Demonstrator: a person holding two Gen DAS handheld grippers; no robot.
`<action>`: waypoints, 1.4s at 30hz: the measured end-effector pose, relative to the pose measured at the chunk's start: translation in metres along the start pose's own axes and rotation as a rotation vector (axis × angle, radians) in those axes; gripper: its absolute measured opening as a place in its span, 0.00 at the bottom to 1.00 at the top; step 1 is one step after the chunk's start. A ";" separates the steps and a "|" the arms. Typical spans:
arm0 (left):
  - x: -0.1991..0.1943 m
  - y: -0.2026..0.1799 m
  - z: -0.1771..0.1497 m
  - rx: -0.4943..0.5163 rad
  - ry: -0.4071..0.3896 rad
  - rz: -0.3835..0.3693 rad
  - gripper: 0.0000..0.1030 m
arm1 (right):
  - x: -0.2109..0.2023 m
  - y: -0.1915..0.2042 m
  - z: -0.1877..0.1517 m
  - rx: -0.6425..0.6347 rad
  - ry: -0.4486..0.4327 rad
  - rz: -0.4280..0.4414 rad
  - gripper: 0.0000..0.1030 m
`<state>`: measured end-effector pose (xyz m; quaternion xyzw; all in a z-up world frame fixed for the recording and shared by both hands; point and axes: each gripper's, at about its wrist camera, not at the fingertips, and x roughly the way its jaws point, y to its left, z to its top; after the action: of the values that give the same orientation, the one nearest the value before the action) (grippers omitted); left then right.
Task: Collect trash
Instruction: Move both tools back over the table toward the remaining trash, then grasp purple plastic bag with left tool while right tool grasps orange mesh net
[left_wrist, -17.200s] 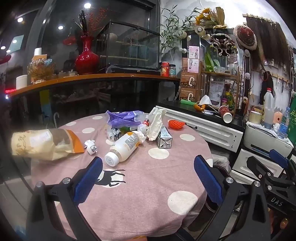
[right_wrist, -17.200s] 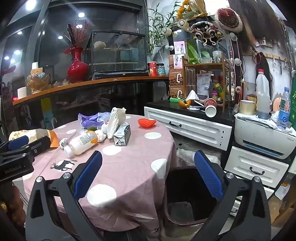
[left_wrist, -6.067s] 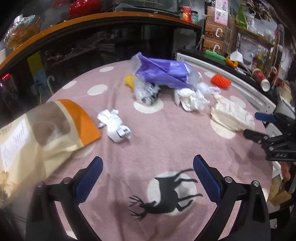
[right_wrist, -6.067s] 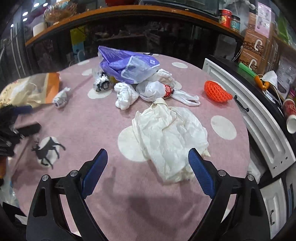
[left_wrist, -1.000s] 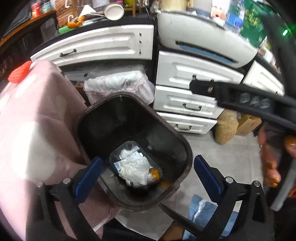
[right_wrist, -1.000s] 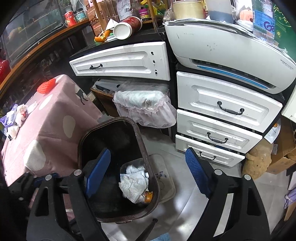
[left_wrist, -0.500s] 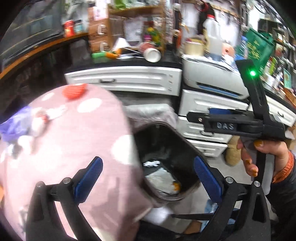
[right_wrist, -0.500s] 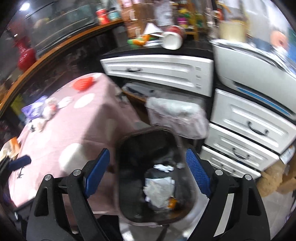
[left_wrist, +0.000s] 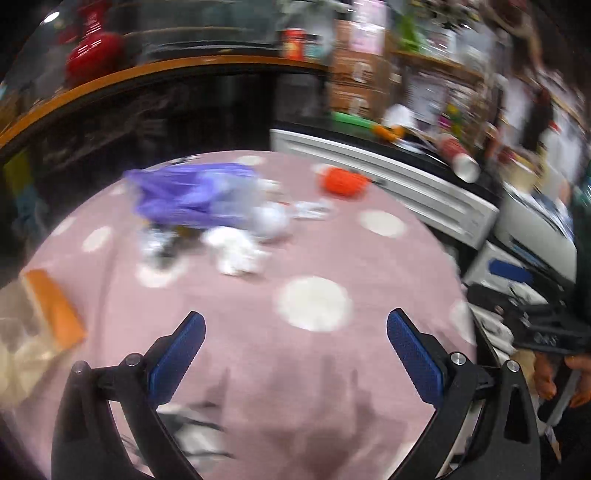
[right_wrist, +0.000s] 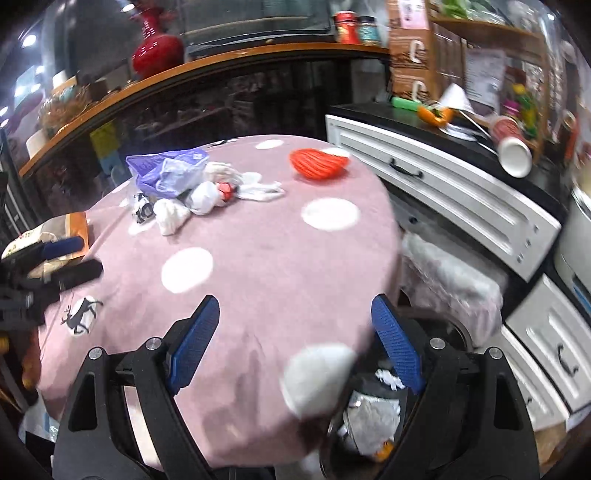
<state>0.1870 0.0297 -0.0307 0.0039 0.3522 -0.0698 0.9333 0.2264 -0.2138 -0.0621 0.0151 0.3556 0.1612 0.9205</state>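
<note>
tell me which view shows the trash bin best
The right wrist view: the trash bin sits below the table edge, its dark rim and white crumpled trash inside visible between the gripper's fingers. The left wrist view is motion-blurred and shows only the tabletop, not the bin.

The near half of the bench (right_wrist: 258, 266) lies bare, while the trash pile (right_wrist: 184, 192) crowds its far side at eleven o'clock.

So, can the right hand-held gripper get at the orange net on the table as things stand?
Probably yes. The right hand-held gripper is open and empty, and the pink tablecloth between it and the orange net is bare; the trash pile sits off to the left.
</note>
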 end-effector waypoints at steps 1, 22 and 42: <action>0.000 0.011 0.003 -0.017 -0.003 0.013 0.95 | 0.005 0.004 0.004 -0.010 0.005 0.005 0.81; 0.105 0.166 0.123 -0.360 0.079 0.047 0.83 | 0.154 0.007 0.134 -0.207 0.094 -0.072 0.81; 0.067 0.149 0.136 -0.345 -0.055 0.027 0.23 | 0.171 -0.004 0.152 -0.225 0.087 -0.176 0.12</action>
<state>0.3457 0.1608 0.0207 -0.1536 0.3331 0.0042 0.9303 0.4469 -0.1518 -0.0605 -0.1266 0.3746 0.1191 0.9107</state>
